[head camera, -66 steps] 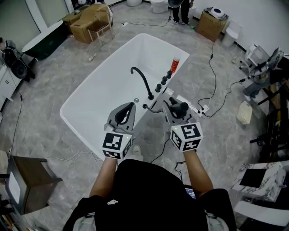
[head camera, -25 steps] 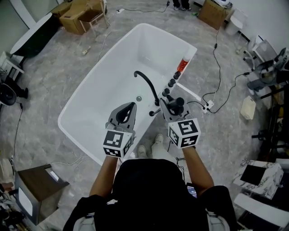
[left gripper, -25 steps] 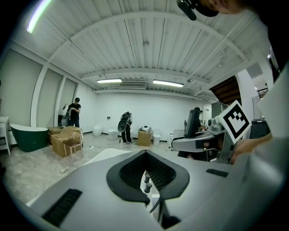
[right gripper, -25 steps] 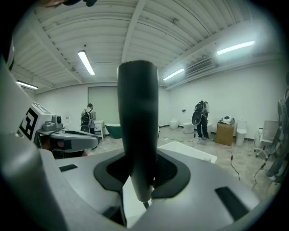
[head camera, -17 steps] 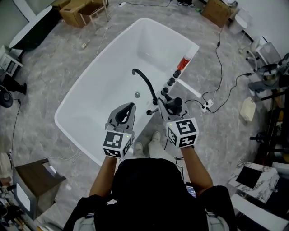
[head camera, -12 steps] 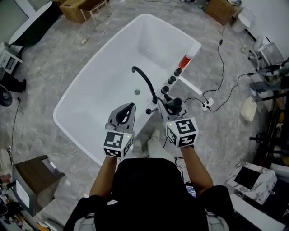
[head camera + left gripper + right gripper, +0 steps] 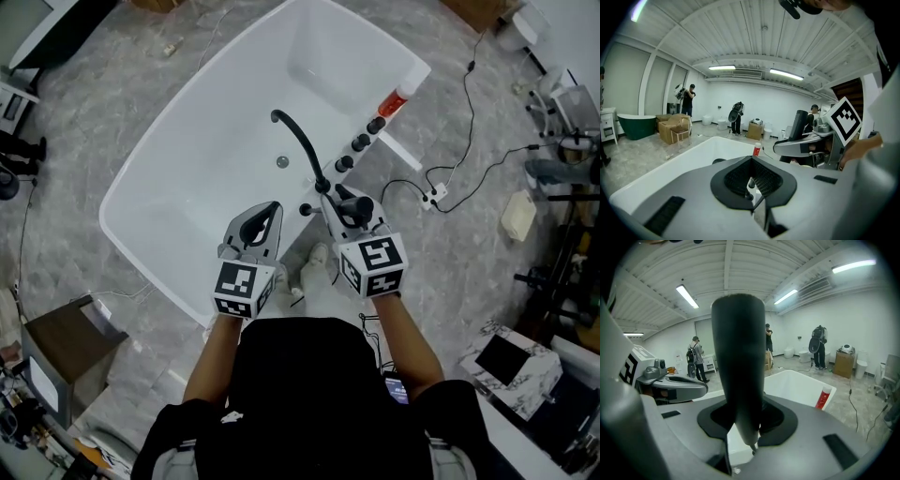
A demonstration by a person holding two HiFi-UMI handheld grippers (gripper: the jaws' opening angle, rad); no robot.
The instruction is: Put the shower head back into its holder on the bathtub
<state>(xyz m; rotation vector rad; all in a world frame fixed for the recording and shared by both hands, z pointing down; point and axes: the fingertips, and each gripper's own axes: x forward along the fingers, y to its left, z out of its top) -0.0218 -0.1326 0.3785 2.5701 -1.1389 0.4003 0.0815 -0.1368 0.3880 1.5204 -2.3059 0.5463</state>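
A white bathtub point(image 7: 141, 225) lies ahead, with a black curved faucet point(image 7: 298, 148) and black knobs point(image 7: 361, 142) on its right rim. My right gripper point(image 7: 343, 208) is shut on the black shower head point(image 7: 354, 204), holding it over the rim beside the faucet base. In the right gripper view its thick black handle point(image 7: 738, 357) stands upright between the jaws of my right gripper point(image 7: 746, 414). A small black fitting point(image 7: 305, 208) sits on the rim just left of it. My left gripper point(image 7: 266, 214) hovers over the near rim, shut and holding nothing point(image 7: 752, 164).
A red bottle point(image 7: 394, 101) stands on the rim past the knobs. Black cables and a power strip point(image 7: 433, 195) lie on the floor to the right. My shoes point(image 7: 314, 265) are against the tub. A wooden stool point(image 7: 52, 337) stands at the left. People stand far off point(image 7: 736, 117).
Both grippers have sunk toward the tub's rim and drawn nearer the faucet. The shower head stays in the right gripper. The left jaws stay shut.
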